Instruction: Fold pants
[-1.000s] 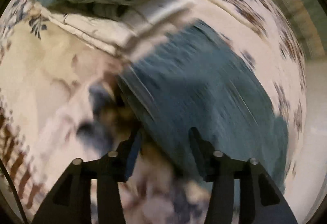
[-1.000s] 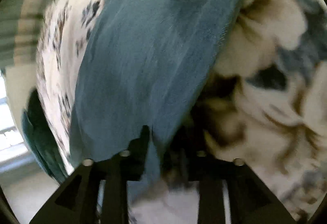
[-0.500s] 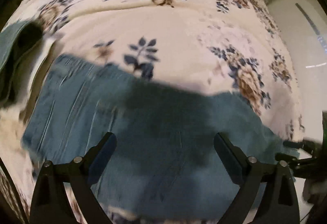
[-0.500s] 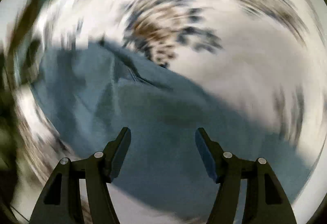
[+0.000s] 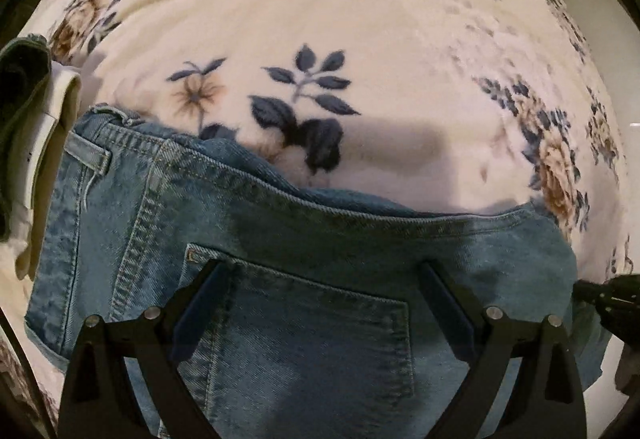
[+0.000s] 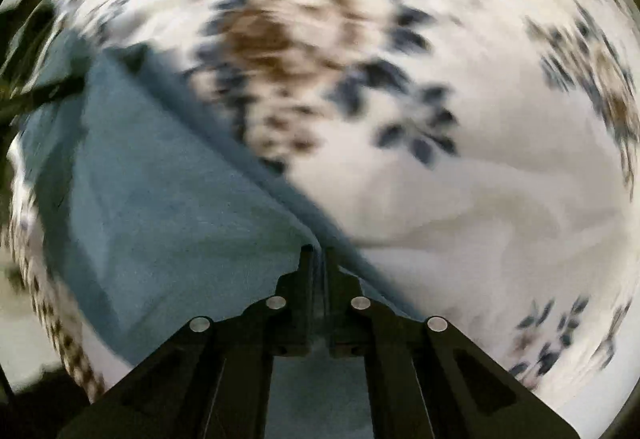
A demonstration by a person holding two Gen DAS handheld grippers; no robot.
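Blue denim jeans (image 5: 280, 223) lie flat on a floral blanket (image 5: 360, 39), waistband at the left and a back pocket facing up. My left gripper (image 5: 320, 267) hovers over that pocket, jaws wide open, nothing between them. At the right edge of the left wrist view, a black gripper part (image 5: 600, 295) sits by the jeans' far end. The right wrist view is blurred. There my right gripper (image 6: 318, 251) is shut, with the fingers together on a raised edge of the jeans (image 6: 160, 199).
Other garments, dark green (image 5: 20, 87) and white (image 5: 52, 143), are stacked at the left beside the waistband. The cream blanket (image 6: 480, 179) with blue and brown flowers spreads beyond the jeans. A pale floor shows past the bed's right edge.
My left gripper opened wide and swung over the waistband and back pocket. My right gripper rolled around, opened, then closed on the jeans' edge.
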